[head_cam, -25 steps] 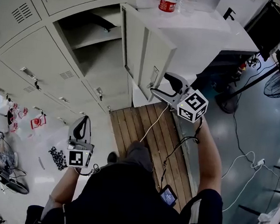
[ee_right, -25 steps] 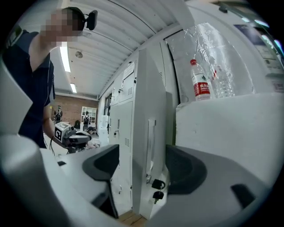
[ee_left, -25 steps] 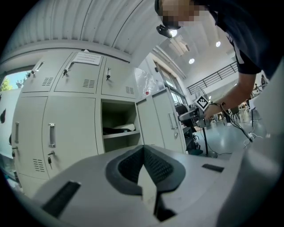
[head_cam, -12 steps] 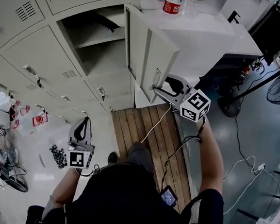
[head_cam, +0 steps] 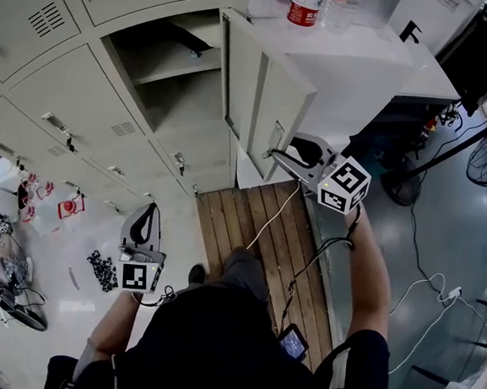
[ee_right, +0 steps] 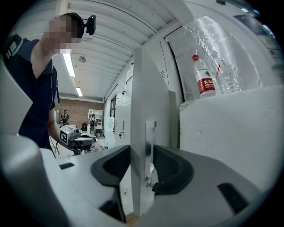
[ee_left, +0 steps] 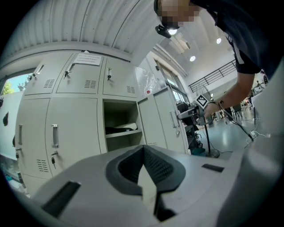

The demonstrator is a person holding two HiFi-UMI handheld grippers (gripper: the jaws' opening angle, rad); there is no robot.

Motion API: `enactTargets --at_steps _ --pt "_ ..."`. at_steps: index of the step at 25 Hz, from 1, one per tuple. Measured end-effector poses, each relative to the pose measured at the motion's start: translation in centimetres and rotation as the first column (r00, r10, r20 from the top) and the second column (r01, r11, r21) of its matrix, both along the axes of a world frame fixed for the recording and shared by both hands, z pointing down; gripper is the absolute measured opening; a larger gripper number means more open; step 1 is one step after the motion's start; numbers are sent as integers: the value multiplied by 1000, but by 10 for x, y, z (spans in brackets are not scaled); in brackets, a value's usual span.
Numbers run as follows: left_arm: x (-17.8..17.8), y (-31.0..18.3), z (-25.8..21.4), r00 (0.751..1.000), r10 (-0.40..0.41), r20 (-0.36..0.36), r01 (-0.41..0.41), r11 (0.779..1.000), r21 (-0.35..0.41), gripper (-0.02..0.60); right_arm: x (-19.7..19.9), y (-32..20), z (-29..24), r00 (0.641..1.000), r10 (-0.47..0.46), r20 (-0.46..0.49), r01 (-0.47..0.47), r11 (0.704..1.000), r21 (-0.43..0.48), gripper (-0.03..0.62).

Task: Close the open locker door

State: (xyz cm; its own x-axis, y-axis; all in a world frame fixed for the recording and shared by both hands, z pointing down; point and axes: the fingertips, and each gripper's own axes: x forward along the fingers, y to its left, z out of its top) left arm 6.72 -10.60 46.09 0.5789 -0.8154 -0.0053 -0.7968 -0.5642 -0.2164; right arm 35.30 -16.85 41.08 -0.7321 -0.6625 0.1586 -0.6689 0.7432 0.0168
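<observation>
Now, right tool (ee_right: pixel 141 168) just closing, locker door (ee_right: pixel 151 80) edge between jaws

**Cream lockers, grey grippers, brown slats**

The open locker door (head_cam: pixel 264 106) and the locker bank (head_cam: pixel 75 82) are pale greyish cream. The right gripper (ee_right: pixel 141 162) and left gripper (ee_left: pixel 143 150) are light grey with dark grey ribbed pads (ee_left: pixel 156 166), each carrying a marker cube (head_cam: pixel 343 184) of black-and-white squares. The bottle (head_cam: pixel 305 8) has a red label, the wooden pallet (head_cam: pixel 224 222) brown slats, the floor (head_cam: pixel 445 215) glossy blue-grey.
</observation>
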Motion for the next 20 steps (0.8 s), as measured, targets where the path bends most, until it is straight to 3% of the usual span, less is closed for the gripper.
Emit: enactTargets --at_steps 7,11,16,20 --pt "0 -3 3 1000 3 8 -3 1000 -2 3 -1 0 0 999 -33 -19 33 999 -2 149" --pt "4 -4 -5 999 -9 -36 9 1000 -17 3 -4 3 -1 997 -69 -18 69 998 -13 149" --pt "-4 -5 8 1000 -6 30 6 1000 -11 3 -13 6 -2 994 -106 -8 105 994 -24 146" --pt "-3 -6 3 1000 -1 15 1 1000 -5 3 -19 8 -2 994 -108 -7 107 994 -26 146"
